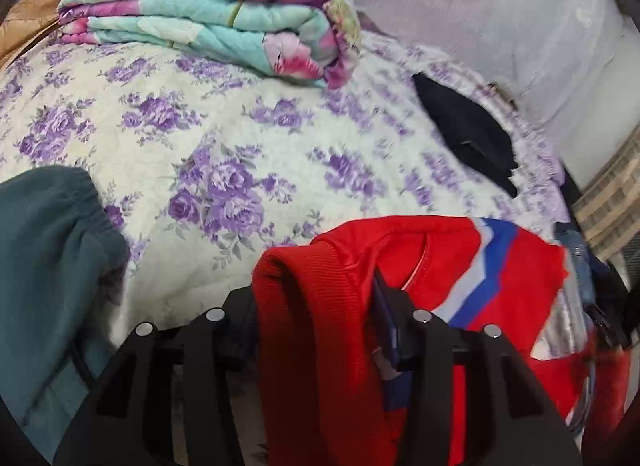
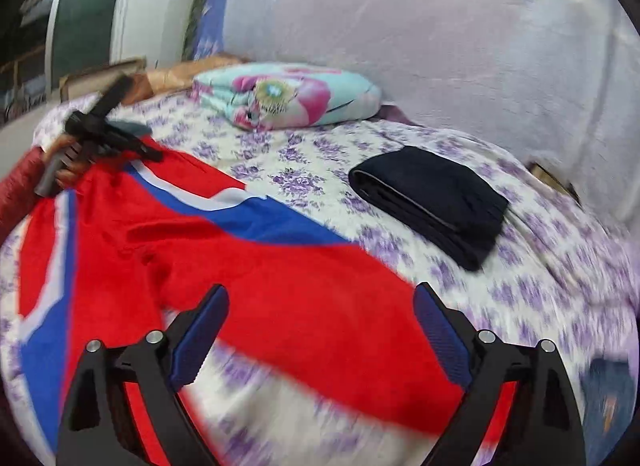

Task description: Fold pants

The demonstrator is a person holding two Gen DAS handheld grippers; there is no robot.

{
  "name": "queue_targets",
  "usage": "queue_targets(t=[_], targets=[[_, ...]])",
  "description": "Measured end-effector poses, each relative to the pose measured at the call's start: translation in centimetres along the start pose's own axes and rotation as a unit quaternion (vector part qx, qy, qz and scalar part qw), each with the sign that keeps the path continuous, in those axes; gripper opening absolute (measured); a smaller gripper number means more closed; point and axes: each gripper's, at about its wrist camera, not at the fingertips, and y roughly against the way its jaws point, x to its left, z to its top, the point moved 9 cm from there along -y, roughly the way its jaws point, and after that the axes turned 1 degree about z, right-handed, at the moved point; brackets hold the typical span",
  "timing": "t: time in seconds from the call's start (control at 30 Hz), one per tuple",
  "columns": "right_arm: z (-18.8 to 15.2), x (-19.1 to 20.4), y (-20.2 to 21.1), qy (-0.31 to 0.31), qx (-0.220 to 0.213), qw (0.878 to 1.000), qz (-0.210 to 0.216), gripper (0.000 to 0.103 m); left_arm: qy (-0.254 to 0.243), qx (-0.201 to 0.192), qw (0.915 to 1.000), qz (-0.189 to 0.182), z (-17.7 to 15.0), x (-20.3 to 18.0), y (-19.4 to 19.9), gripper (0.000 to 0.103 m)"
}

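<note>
The red pants (image 2: pixel 256 266) with blue and white stripes lie spread across the floral bedspread. My left gripper (image 1: pixel 320 306) is shut on the ribbed red waistband (image 1: pixel 304 298), which bunches between its fingers. It also shows in the right wrist view (image 2: pixel 100 133) at the pants' far left end. My right gripper (image 2: pixel 320 306) is open and empty, just above a red pant leg near the front.
A folded dark garment (image 2: pixel 432 201) lies on the bed (image 2: pixel 560 266) to the right. A folded floral blanket (image 2: pixel 288 97) sits at the back. A teal garment (image 1: pixel 44 250) lies at the left. A white covered wall (image 2: pixel 440 45) stands behind the bed.
</note>
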Motion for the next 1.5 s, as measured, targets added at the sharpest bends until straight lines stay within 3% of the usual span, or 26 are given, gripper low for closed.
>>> queue_targets(t=[0.13,0.23,0.33,0.4,0.43,0.47,0.5,0.57,0.63,0.8,0.9,1.0,1.13,1.23,1.3,1.37,1.43,1.5], targets=[[1.9,-0.8,-6.4,0.036,0.039,0.998,0.025,0.093,-0.018,0.003,0.9998,0.0,0.1,-0.1,0.1,0.049],[1.6,-1.2,-10.3,0.051,0.065,0.996,0.04,0.093,-0.05,-0.01,0.9976,0.048,0.7,0.4,0.3,0.075],[0.0,-1.2,-13.6,0.041,0.101,0.992,0.057,0.091,-0.051,-0.009,0.9972,0.054,1.1,1.0,0.2,0.076],[-0.8,-1.0,-14.5,0.007,0.11,0.99,0.085,0.074,-0.046,-0.005,0.9978,0.048,1.1,1.3,-0.3,0.074],[-0.8,-1.1,-14.4,-0.016,0.104,0.99,0.094,0.059,-0.049,-0.004,0.9979,0.043,1.1,1.2,-0.4,0.064],[-0.6,-1.2,-14.0,-0.03,0.1,0.99,0.096,0.028,-0.054,-0.004,0.998,0.031,1.0,0.8,-0.6,0.048],[-0.4,-1.3,-13.4,-0.039,0.098,0.99,0.091,0.009,-0.063,-0.007,0.9979,0.016,1.0,0.1,-0.4,0.044],[-0.1,-1.1,-12.2,-0.049,0.092,0.991,0.085,0.007,-0.08,-0.021,0.9964,0.015,1.1,-0.7,0.1,0.029],[0.5,-0.6,-10.3,-0.037,0.08,0.994,0.07,0.007,-0.096,-0.038,0.9946,0.007,1.2,-1.5,1.0,0.023],[2.7,1.4,-2.2,-0.014,0.025,0.998,0.048,0.006,-0.088,-0.079,0.9929,-0.01,1.6,-2.3,3.6,0.02],[2.5,4.1,3.2,0.013,-0.001,0.999,0.034,0.006,-0.086,-0.126,0.9874,-0.041,1.2,-3.2,7.1,0.019],[0.6,8.0,8.1,0.039,-0.026,0.998,0.033,0.006,-0.091,-0.154,0.9823,-0.055,-1.3,-3.5,10.5,0.019],[-4.3,14.7,12.3,0.079,-0.033,0.995,0.046,0.006,-0.125,-0.145,0.9813,-0.019,-6.3,-3.0,12.9,0.02],[-8.3,18.0,12.2,0.104,-0.01,0.993,0.057,0.006,-0.115,-0.114,0.9868,0.003,-10.2,-0.9,13.9,0.03],[-10.3,18.7,11.3,0.106,0.01,0.992,0.063,0.006,-0.086,-0.094,0.9918,0.008,-12.0,0.6,14.0,0.03],[-11.7,18.8,10.2,0.104,0.03,0.992,0.066,0.006,-0.048,-0.087,0.995,-0.004,-13.6,1.7,14.8,0.03],[-11.9,18.6,9.9,0.104,0.031,0.992,0.071,0.006,-0.013,-0.092,0.9947,-0.043,-14.3,1.2,15.8,0.032],[-11.7,18.3,9.8,0.098,0.026,0.993,0.068,0.006,0.001,-0.099,0.9934,-0.057,-14.2,0.4,16.3,0.044]])
